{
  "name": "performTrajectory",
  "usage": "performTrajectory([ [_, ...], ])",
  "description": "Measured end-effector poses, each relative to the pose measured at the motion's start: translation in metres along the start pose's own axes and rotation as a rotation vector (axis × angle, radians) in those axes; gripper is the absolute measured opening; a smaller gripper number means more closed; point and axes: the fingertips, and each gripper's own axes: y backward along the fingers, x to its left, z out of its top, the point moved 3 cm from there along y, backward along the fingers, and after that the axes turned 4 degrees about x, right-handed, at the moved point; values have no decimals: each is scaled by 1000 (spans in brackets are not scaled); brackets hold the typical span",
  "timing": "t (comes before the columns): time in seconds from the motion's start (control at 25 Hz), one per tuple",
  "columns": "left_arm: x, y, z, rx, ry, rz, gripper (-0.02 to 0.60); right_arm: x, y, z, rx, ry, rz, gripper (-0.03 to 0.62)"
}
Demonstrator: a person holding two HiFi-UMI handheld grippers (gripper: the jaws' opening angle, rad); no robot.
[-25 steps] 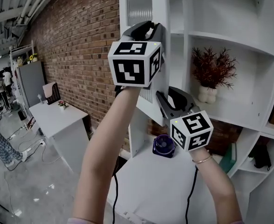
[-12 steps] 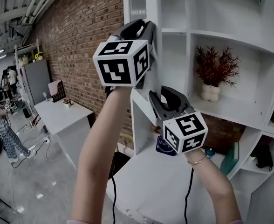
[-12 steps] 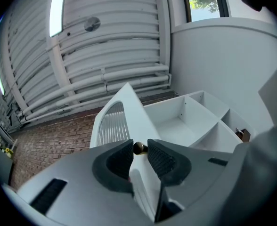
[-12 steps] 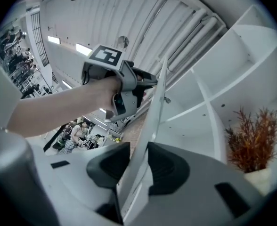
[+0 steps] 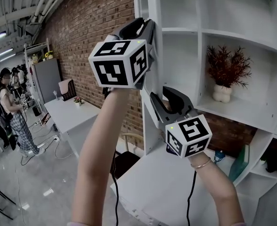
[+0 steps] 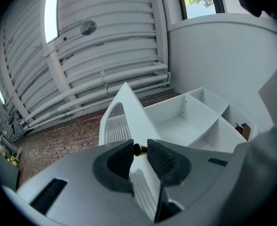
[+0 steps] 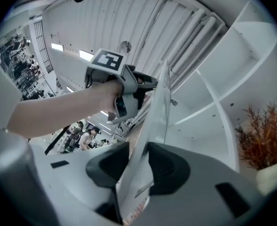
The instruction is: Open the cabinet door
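Note:
The white cabinet door (image 5: pixel 153 4) with a ribbed pane stands swung out from the shelf unit, edge-on in the head view. My left gripper (image 5: pixel 146 28) is up high, shut on the door's edge. In the left gripper view the door (image 6: pixel 124 112) runs between the pads, and a small brass knob (image 6: pixel 139 149) shows at my left gripper's (image 6: pixel 139 157) tips. My right gripper (image 5: pixel 160 100) sits lower on the same edge. In the right gripper view the door (image 7: pixel 159 107) passes between the pads of my right gripper (image 7: pixel 138 166), which press on it from both sides.
Open white shelves (image 5: pixel 232 36) lie behind the door, with a red potted plant (image 5: pixel 227 69). A white table top (image 5: pixel 162 182) is below my arms. A brick wall (image 5: pixel 96 22), a white desk (image 5: pixel 77 114) and people (image 5: pixel 11 107) are to the left.
The door has swung further out, from showing its ribbed face to standing edge-on. Both grippers moved with it, keeping their hold. The purple fan on the table is out of sight.

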Motion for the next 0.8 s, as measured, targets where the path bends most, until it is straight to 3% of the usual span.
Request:
performTrajectory([
  [0.16,12,11,3,-15,26,5,86,14,-5,4,-12,-5,30,138],
  [0.8,43,33,6,-9,13,-3,69,48,-25,8,-61,-2,101,152],
])
